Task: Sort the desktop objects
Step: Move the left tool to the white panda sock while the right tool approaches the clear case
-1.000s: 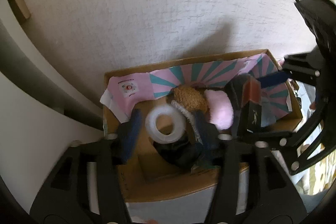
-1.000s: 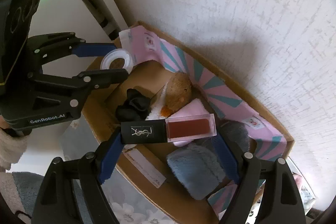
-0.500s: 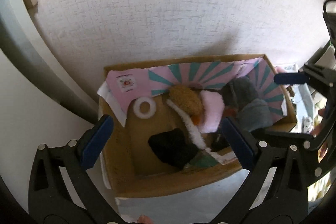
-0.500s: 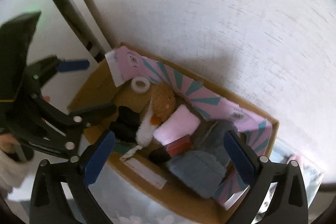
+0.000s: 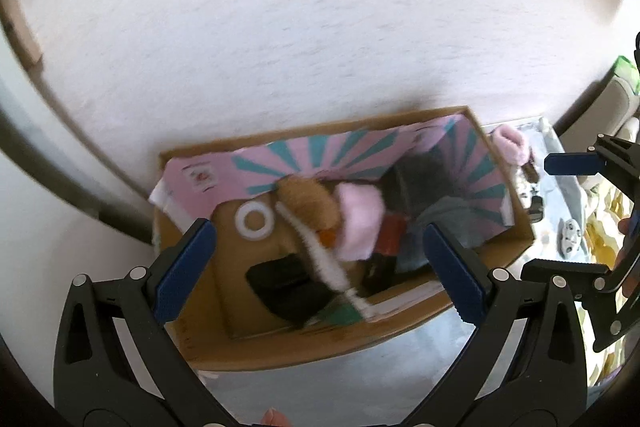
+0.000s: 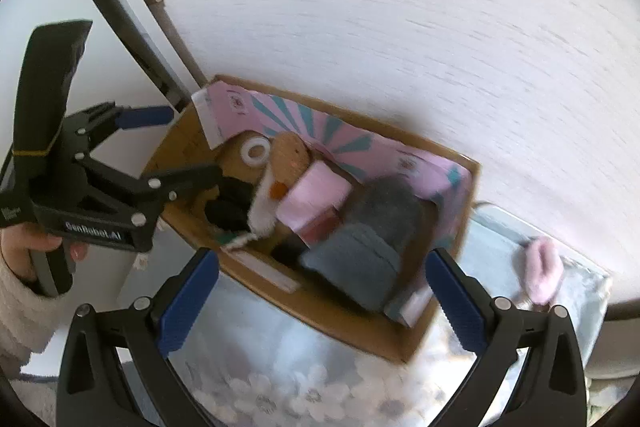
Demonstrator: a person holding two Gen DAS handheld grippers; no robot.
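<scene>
A cardboard box lined with pink and teal paper stands against the white wall. In it lie a white tape ring, a brown plush, a pink fluffy piece, a red lipstick, a black scrunchie and grey-blue fluffy pieces. My left gripper hangs open above the box, nothing between its fingers. My right gripper is open and empty too, over the box's near edge. The ring and lipstick rest inside.
A second pink fluffy piece lies outside the box on the glossy tabletop to its right, with small items nearby. A flowered cloth covers the near table. A hand in a white sleeve holds the left gripper.
The left gripper let go of the tape ring and the right let go of the lipstick; both now lie in the box. Both grippers opened wide and pulled up and back.
</scene>
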